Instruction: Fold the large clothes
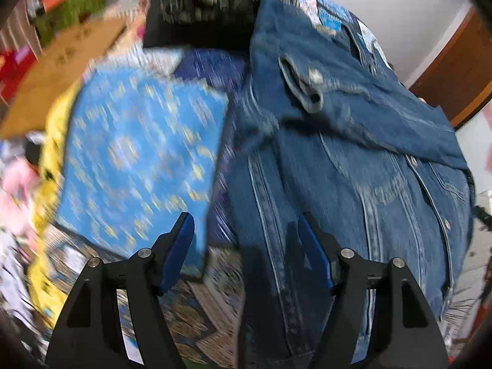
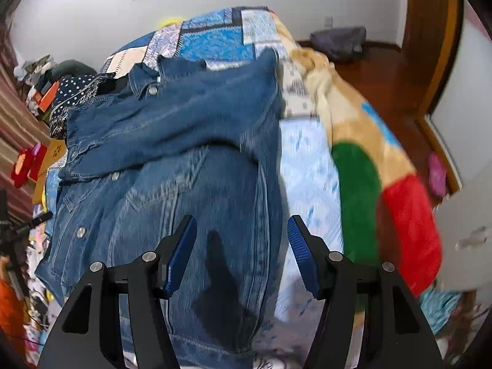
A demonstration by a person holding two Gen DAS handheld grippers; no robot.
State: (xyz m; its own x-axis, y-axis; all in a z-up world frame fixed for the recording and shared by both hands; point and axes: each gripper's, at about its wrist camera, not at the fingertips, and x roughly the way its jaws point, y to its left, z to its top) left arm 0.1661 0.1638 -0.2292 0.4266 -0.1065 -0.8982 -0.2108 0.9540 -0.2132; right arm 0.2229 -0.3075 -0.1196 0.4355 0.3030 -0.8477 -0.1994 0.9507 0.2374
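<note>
A denim jacket (image 2: 172, 160) is lying on a patchwork-quilted bed (image 2: 215, 43), one sleeve (image 1: 353, 107) folded across its front, as the left gripper (image 1: 246, 230) and right gripper (image 2: 243, 233) are hovering released above it

Jacket (image 2: 172, 166): blue denim cloth, matt, with faded seams and shiny metal snaps (image 2: 81, 232). Left gripper (image 1: 243, 240) and right gripper (image 2: 243, 240): matt black plastic arms, ribbed blue pads (image 2: 299, 246), bright metal pins (image 1: 347, 252). Quilt (image 2: 215, 40): printed patchwork cloth. Blanket (image 2: 409, 233): thick fleece, fuzzy, in red, green and beige. Floor (image 2: 378, 77): glossy brown wood. Box (image 1: 61, 70): matt brown cardboard.
</note>
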